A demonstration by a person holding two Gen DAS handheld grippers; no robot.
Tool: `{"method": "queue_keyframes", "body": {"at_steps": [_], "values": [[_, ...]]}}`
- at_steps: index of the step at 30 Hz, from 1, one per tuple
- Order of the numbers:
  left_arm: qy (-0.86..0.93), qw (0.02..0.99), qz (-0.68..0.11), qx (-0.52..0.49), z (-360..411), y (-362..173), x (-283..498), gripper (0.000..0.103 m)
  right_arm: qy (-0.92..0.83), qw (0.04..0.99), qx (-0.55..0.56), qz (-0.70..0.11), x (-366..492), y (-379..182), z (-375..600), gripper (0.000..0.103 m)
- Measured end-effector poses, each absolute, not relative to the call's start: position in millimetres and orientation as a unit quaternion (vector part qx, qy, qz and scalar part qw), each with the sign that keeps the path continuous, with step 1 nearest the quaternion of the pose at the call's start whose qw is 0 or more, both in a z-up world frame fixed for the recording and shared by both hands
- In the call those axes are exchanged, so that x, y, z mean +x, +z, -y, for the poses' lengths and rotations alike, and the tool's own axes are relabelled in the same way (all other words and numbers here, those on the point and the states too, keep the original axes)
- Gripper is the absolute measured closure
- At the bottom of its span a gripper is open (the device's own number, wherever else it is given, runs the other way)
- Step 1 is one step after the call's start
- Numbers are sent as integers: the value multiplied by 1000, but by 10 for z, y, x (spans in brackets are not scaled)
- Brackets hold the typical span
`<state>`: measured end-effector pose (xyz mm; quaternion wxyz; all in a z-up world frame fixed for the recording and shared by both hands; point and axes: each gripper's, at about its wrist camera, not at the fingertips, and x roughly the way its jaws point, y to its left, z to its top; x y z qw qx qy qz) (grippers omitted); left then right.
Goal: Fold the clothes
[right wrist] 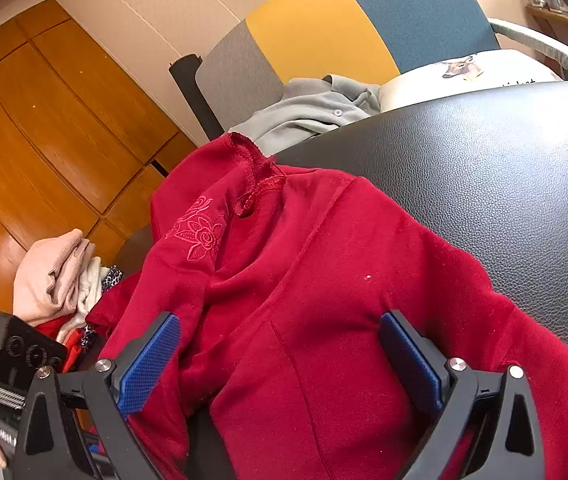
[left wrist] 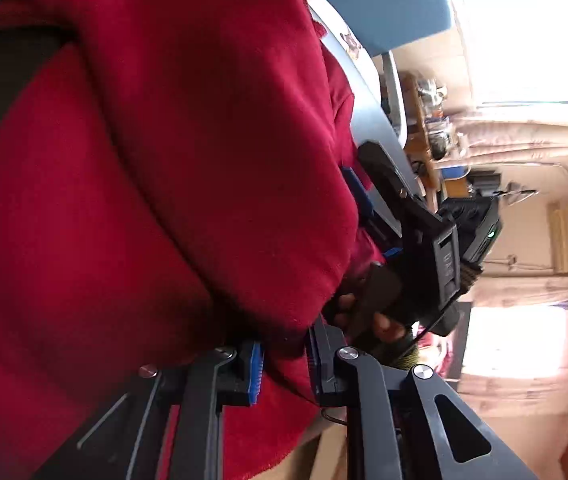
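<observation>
Two hand-held grippers, left pinching, right spread, on one red garment.

Black leather-textured table top, wooden wardrobe doors, white deer-print cushion, yellow-and-blue chair back.

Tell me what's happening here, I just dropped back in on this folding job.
A person holding two grippers is working on a red fleece garment with floral embroidery, spread over a black leather surface. The left hand-held gripper is shut on a bunched fold of it. The right hand-held gripper hangs open over the cloth, gripping nothing. A grey buttoned garment and a pile of other clothes wait beyond.
</observation>
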<state>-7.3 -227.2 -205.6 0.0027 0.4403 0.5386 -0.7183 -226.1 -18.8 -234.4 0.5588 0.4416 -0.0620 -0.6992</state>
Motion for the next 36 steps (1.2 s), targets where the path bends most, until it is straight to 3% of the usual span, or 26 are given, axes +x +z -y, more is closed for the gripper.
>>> {"method": "queue_keyframes", "body": {"at_steps": [4, 7, 12, 17, 19, 21, 27, 30, 31, 32, 33, 36], "values": [[-755, -15, -505, 418, 2375, -1814, 138, 86, -699, 559, 442, 61, -2249, -2348, 197, 1], [-793, -1, -475, 380, 2657, -1543, 489, 95, -700, 558, 441, 62, -2235, -2350, 203, 1], [-823, 39, -452, 342, 3143, -1287, 1079, 101, -702, 555, 442, 56, -2221, -2343, 209, 1], [-819, 15, -461, 342, 3111, -1304, 1189, 100, -703, 553, 445, 47, -2222, -2337, 227, 0], [-807, -19, -470, 358, 2893, -1402, 994, 89, -704, 551, 445, 39, -2214, -2334, 249, 0], [-793, -53, -480, 373, 2675, -1500, 798, 66, -706, 550, 445, 30, -2206, -2328, 267, 0], [-751, -82, -502, 420, 2195, -1828, 197, 51, -705, 551, 446, 17, -2202, -2329, 289, 0], [-759, -70, -490, 422, 2181, -1816, 181, 51, -700, 557, 445, 34, -2232, -2340, 251, 0], [-764, -66, -484, 421, 2183, -1797, 193, 52, -700, 558, 445, 35, -2236, -2340, 248, 0], [-769, -61, -477, 420, 2186, -1778, 204, 67, -701, 557, 445, 32, -2230, -2339, 255, 0], [-774, -57, -471, 420, 2189, -1759, 215, 89, -703, 555, 444, 25, -2217, -2335, 267, 0], [-788, -43, -451, 417, 2197, -1702, 248, 90, -709, 549, 443, 3, -2177, -2325, 317, 0]]}}
